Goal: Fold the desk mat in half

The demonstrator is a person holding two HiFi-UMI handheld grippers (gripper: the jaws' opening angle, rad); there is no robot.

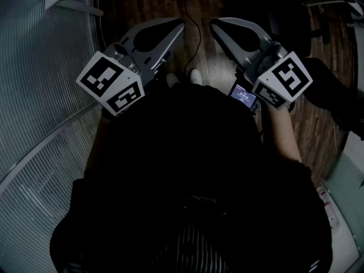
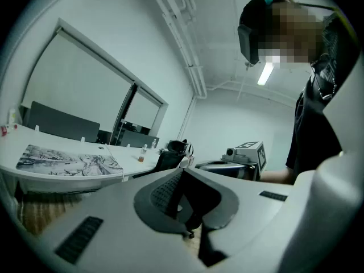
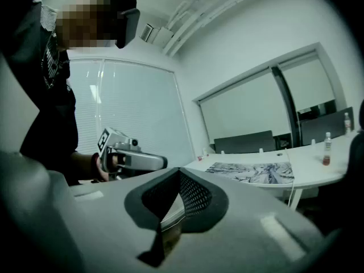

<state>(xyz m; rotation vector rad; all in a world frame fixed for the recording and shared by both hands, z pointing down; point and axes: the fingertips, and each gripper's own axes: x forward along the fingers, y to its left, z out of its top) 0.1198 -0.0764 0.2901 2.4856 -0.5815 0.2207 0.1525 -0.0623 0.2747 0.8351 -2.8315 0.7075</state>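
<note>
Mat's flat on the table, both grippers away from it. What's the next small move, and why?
Probably carry both toward the table: the desk mat lies flat and unfolded there, well away from the left gripper and right gripper, whose jaws are shut on nothing.

desk mat is showing grey-white sketch print | bench is showing white | floor is showing dark brown wood grain

Glass wall close left, wooden floor ahead
</note>
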